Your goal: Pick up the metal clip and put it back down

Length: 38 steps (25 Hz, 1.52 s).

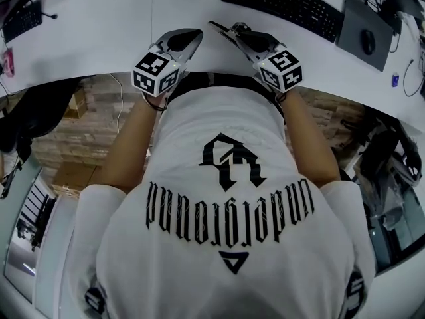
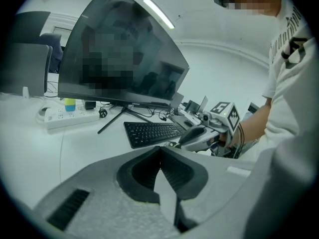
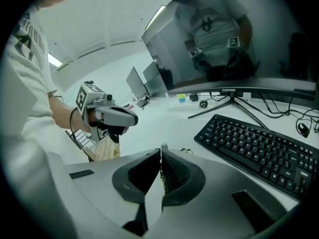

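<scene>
A small metal clip point(image 3: 163, 146) pokes out just past the tips of my right gripper point(image 3: 161, 151), and a glint of metal runs along the seam between its pads. The jaws are pressed together on it. Seen from the left gripper view, the clip point(image 2: 172, 144) sits at the nose of the right gripper point(image 2: 182, 141), low over the white desk point(image 2: 84, 143). My left gripper point(image 2: 160, 149) is shut with nothing in it. In the head view, both the left gripper point(image 1: 196, 33) and the right gripper point(image 1: 214, 25) hover side by side over the desk's near edge.
A black keyboard point(image 1: 285, 5) lies just beyond the right gripper, with a mouse point(image 1: 367, 42) on a dark pad to its right. A curved monitor point(image 3: 234, 44) on a stand, cables and a white power strip point(image 2: 67, 117) line the back of the desk.
</scene>
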Each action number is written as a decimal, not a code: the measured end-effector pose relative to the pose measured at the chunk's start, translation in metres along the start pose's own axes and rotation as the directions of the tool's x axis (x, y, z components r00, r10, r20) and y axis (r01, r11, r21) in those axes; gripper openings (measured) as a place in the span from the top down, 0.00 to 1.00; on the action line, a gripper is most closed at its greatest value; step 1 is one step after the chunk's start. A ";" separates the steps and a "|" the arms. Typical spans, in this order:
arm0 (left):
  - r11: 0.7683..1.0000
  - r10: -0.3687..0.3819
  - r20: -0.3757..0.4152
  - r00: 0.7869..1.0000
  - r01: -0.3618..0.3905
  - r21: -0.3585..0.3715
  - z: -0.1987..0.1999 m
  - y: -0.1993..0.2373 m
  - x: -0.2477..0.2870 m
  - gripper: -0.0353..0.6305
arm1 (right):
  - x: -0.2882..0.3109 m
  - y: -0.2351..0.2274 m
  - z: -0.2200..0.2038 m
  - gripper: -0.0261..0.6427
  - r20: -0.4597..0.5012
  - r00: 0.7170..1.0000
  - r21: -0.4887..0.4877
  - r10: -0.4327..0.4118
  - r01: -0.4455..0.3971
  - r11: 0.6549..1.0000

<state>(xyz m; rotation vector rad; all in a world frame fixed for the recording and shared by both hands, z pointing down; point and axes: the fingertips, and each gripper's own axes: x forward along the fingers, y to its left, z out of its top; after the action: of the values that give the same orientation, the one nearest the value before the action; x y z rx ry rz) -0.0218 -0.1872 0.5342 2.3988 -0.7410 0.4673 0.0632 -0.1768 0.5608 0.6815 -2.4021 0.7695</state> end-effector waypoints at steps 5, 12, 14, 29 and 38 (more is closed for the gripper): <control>1.000 0.014 -0.020 1.000 -0.015 -0.024 -0.009 0.009 0.013 0.93 | 0.014 -0.006 -0.013 0.93 -0.023 0.999 0.015 0.038 -0.038 0.999; 0.999 0.006 -0.054 0.999 -0.007 -0.036 -0.019 0.011 0.026 0.93 | 0.030 -0.017 -0.019 0.93 -0.033 0.998 0.029 0.060 -0.059 0.998; 0.999 0.005 -0.059 0.998 -0.007 -0.040 -0.020 0.012 0.028 0.93 | 0.033 -0.020 -0.020 0.93 -0.033 0.998 0.037 0.062 -0.061 0.997; 0.999 -0.016 -0.082 0.997 0.012 -0.049 -0.024 0.007 0.047 0.93 | 0.047 -0.039 -0.031 0.93 -0.039 0.996 0.086 0.082 -0.078 0.993; 0.998 -0.011 -0.086 0.996 0.006 -0.063 -0.026 0.006 0.052 0.93 | 0.052 -0.051 -0.036 0.93 -0.058 0.996 0.080 0.073 -0.068 0.994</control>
<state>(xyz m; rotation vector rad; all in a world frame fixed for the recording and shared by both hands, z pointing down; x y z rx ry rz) 0.0115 -0.1955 0.5818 2.3077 -0.6972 0.5328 0.0671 -0.2058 0.6370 0.5981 -2.3624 0.9046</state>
